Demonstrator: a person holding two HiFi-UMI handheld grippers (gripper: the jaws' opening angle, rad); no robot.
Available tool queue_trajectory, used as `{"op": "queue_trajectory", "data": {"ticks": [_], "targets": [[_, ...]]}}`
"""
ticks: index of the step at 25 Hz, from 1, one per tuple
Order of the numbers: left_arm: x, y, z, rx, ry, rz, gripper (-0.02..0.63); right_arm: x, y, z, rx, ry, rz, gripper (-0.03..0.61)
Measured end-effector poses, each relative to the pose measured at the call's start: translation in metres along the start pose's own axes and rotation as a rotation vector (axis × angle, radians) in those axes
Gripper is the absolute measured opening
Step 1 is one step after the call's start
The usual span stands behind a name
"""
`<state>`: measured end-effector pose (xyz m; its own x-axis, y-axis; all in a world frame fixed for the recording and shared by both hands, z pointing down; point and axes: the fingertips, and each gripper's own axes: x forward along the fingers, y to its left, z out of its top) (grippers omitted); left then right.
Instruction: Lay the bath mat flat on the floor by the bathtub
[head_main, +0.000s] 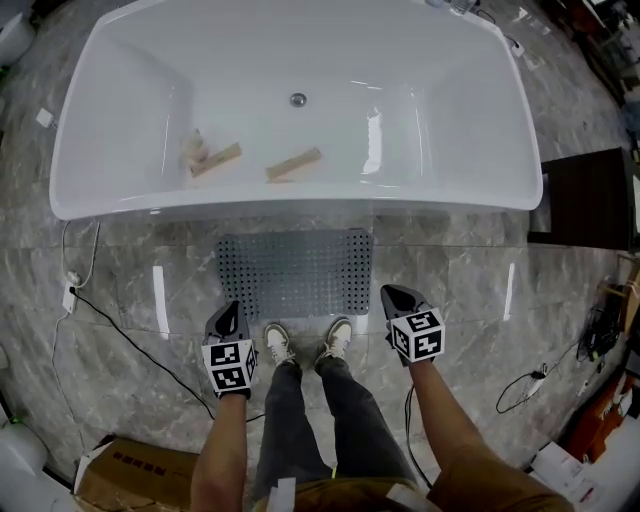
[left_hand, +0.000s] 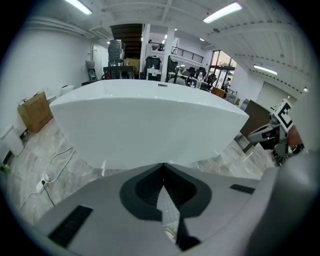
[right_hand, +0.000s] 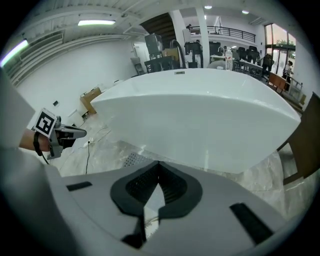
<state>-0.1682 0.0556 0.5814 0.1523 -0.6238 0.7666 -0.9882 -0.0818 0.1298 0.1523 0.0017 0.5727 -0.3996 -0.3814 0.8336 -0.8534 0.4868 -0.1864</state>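
Note:
The grey perforated bath mat (head_main: 296, 272) lies flat on the marble floor, right against the white bathtub (head_main: 300, 205). A corner of the mat (right_hand: 129, 159) peeks out in the right gripper view. My left gripper (head_main: 229, 312) is held above the mat's near left corner, jaws shut and empty. My right gripper (head_main: 396, 296) hovers just off the mat's near right corner, also shut with nothing in it. Each gripper view faces the tub's white side: bathtub (left_hand: 150, 125), bathtub (right_hand: 205, 120). The left gripper (right_hand: 75, 132) shows in the right gripper view, the right gripper (left_hand: 255, 135) in the left one.
The person's shoes (head_main: 308, 342) stand at the mat's near edge. Two wooden blocks (head_main: 255, 160) lie inside the tub. A black cable (head_main: 130, 335) and a plug strip (head_main: 70, 295) run over the floor at left. A cardboard box (head_main: 135, 470) sits near left, a dark cabinet (head_main: 590, 200) at right.

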Motion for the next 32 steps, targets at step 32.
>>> {"op": "queue_trajectory", "data": {"ticks": [32], "targets": [[-0.233,-0.103,0.262,0.208,-0.555,-0.118,0.003,-0.239,0.062,0.177,-0.049,-0.454,-0.006,0.005]]}}
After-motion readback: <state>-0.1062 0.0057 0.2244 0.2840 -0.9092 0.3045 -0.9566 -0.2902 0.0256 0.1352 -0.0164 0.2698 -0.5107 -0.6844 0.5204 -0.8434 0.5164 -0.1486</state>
